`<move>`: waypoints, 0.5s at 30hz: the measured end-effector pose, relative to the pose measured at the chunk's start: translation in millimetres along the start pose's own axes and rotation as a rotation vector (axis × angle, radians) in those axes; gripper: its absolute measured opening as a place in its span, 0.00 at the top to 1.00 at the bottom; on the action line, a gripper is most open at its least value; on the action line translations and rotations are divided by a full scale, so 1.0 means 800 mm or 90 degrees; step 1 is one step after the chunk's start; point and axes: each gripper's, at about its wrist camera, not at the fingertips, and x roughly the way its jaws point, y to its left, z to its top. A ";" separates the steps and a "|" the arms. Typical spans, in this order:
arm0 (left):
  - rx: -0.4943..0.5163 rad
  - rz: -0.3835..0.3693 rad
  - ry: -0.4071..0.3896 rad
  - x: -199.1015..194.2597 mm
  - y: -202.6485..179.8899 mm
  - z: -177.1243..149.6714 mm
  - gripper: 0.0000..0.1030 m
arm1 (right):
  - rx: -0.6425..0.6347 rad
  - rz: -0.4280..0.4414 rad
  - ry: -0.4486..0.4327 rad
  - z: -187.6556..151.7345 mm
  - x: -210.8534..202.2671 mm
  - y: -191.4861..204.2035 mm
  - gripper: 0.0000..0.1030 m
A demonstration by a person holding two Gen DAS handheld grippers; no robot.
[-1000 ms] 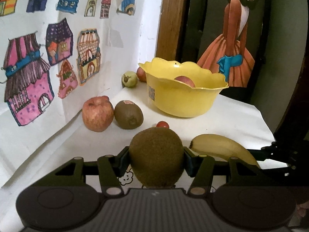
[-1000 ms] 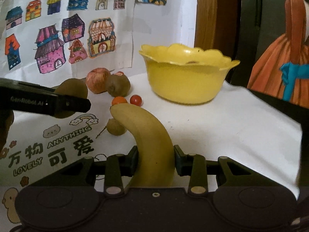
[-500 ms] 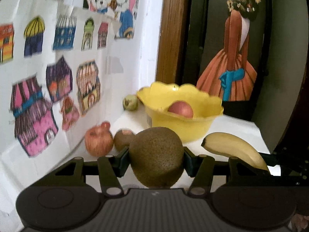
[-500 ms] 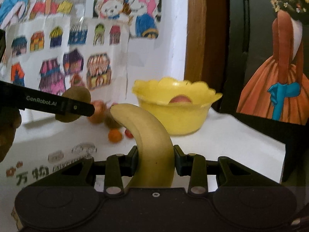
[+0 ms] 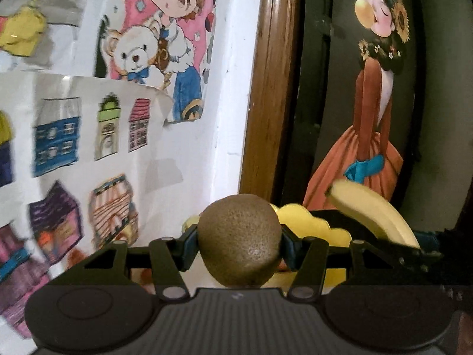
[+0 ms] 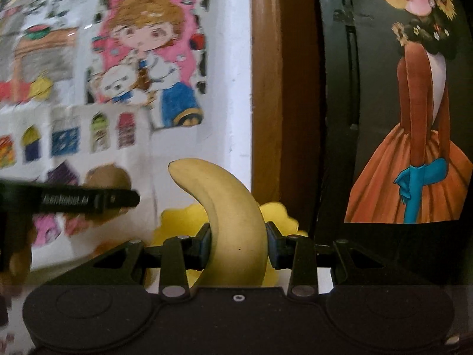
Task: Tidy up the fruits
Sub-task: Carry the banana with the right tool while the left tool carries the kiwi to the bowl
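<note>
A brown kiwi (image 5: pixel 239 241) fills the jaws of my left gripper (image 5: pixel 236 244), which is shut on it. My right gripper (image 6: pixel 238 244) is shut on a yellow banana (image 6: pixel 233 219) that curves up and to the left. Both are raised high, and only the scalloped rim of the yellow bowl (image 5: pixel 310 222) shows behind the kiwi, and the bowl (image 6: pixel 180 222) peeks from behind the banana. In the left wrist view the banana (image 5: pixel 375 216) and the right gripper's dark finger appear at the right. In the right wrist view the left gripper (image 6: pixel 118 199) reaches in from the left with the kiwi (image 6: pixel 108 177) behind it.
A white wall with coloured drawings (image 5: pixel 97 136) stands at the left. A wooden door frame (image 5: pixel 269 88) and a dark door with a picture of a figure in an orange dress (image 5: pixel 366 136) rise behind the bowl. The table's white top (image 6: pixel 323 278) barely shows.
Both grippers have risen with their fruit and tilted upward. The bowl and table have dropped to the bottom of both views, and the fruits on the table have gone out of sight.
</note>
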 end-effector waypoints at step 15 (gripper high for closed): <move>-0.001 -0.001 0.042 0.117 -0.003 -0.021 0.41 | 0.020 0.007 0.089 0.004 0.155 -0.041 0.62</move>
